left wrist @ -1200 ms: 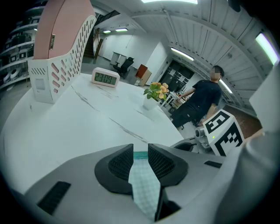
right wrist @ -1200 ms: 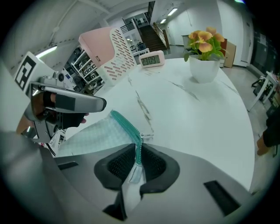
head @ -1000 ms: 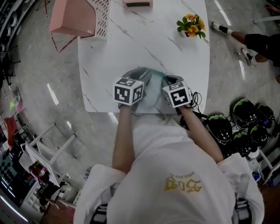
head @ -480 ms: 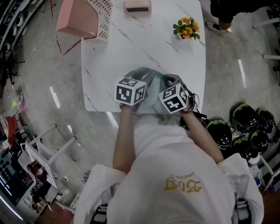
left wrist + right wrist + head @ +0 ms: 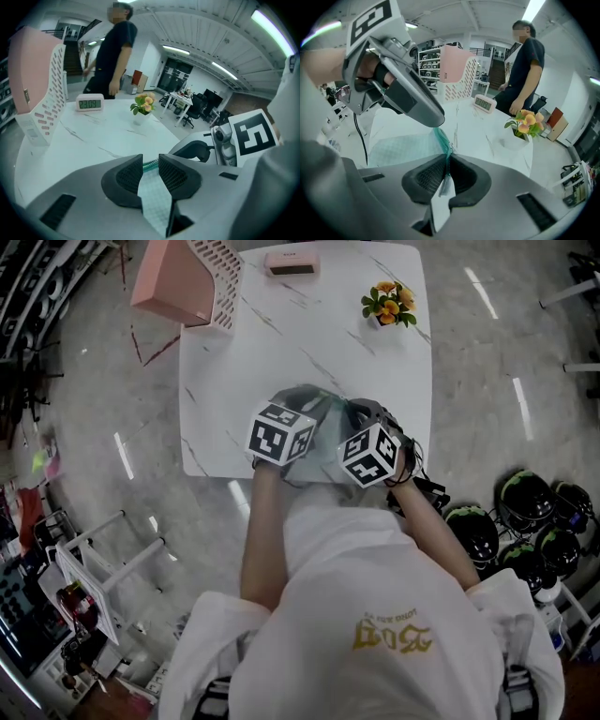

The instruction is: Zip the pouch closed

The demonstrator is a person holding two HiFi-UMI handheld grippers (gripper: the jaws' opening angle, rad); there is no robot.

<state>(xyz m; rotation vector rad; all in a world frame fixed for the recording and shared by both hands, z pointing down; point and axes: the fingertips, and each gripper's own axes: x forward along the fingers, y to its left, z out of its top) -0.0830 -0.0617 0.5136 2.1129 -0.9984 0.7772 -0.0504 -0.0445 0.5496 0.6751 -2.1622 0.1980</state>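
Two grippers, one pouch, that's basically the whole setup. The left gripper (image 5: 150, 171) has its jaws clamped on a fold of the pale green mesh pouch (image 5: 157, 201), right beside the zip teeth. The right gripper (image 5: 446, 176) has its jaws nearly together, pinching the small pale zipper pull (image 5: 445, 187). The pouch sits bunched between the two at the near edge of the white table (image 5: 309, 324). Whether its bottom touches the tabletop, nobody could say from these views.

The bit that matters for the next move is in the right gripper view. There the green zipper (image 5: 440, 138) runs straight away from the right jaws up to the tip of the left gripper, so its long axis goes tool to tool. The right hand is on the pull and the left is the anchor. My guess is the pull has to slide along that line while the left keeps the fabric taut. How much zip is open isn't visible.

The rest: one pink file rack (image 5: 187, 282), one digital clock (image 5: 291, 263) and one pot of flowers (image 5: 386, 304), all well apart from the pouch. One person (image 5: 112, 51) stands beyond the table.
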